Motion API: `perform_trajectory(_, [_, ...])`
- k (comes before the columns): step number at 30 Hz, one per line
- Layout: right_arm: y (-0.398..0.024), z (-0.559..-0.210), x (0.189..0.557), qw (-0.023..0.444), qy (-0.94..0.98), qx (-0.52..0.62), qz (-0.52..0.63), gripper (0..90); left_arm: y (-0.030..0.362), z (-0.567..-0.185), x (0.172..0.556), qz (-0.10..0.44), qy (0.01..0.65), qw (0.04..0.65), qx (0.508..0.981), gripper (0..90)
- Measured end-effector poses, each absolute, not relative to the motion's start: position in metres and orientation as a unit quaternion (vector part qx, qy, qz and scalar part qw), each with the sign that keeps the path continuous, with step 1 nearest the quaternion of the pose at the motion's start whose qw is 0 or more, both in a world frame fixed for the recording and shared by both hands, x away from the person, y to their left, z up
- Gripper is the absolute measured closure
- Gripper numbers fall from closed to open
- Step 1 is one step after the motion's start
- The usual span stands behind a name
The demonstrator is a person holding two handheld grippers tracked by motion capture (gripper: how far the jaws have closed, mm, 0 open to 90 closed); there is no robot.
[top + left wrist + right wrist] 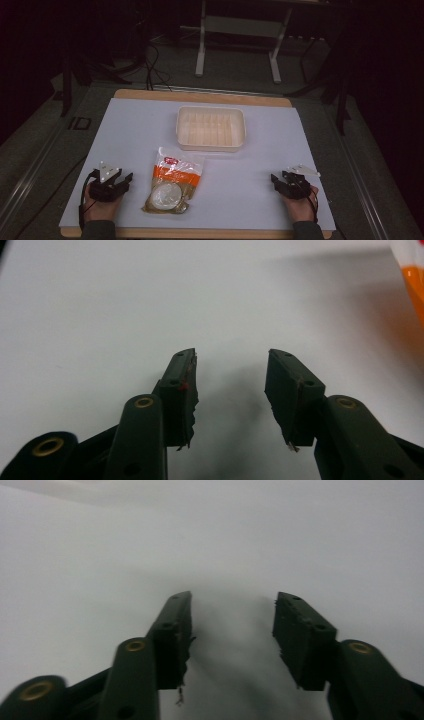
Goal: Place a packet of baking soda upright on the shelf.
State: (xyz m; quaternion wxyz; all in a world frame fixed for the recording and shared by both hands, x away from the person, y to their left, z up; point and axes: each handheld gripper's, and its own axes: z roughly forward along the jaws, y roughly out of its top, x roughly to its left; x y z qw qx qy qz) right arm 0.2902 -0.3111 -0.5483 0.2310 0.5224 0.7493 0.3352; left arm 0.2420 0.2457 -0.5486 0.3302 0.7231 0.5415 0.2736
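Observation:
A clear plastic bag with an orange and white label and round pale flatbreads inside lies on the white table sheet, front centre-left. Behind it stands a shallow cream tray, with nothing in it. My left gripper rests on the sheet to the left of the bag, open, with nothing between its jaws. An orange edge of the bag shows at the upper right of the left gripper view. My right gripper rests at the front right, open over bare sheet.
The sheet covers a wooden tabletop whose edge shows at the back and front. Beyond the table are dark floor, cables and the white legs of a stand.

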Motion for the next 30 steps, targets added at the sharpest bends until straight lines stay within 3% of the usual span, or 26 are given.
perform_trajectory(4, [-0.307, -0.547, 0.289, 0.221, 0.756, 0.512, 0.343, 55.6, 0.248, -0.547, 0.241, 0.265, 0.534, 0.355, 0.72, 58.0])
perform_trajectory(15, [-0.294, -0.537, 0.287, 0.19, 0.762, 0.484, 0.386, 58.9, 0.244, -0.549, 0.242, 0.265, 0.518, 0.352, 0.733, 59.9])
perform_trajectory(30, [-0.244, -0.518, 0.3, 0.168, 0.791, 0.423, 0.409, 61.5, 0.243, -0.55, 0.243, 0.262, 0.518, 0.349, 0.736, 58.4])
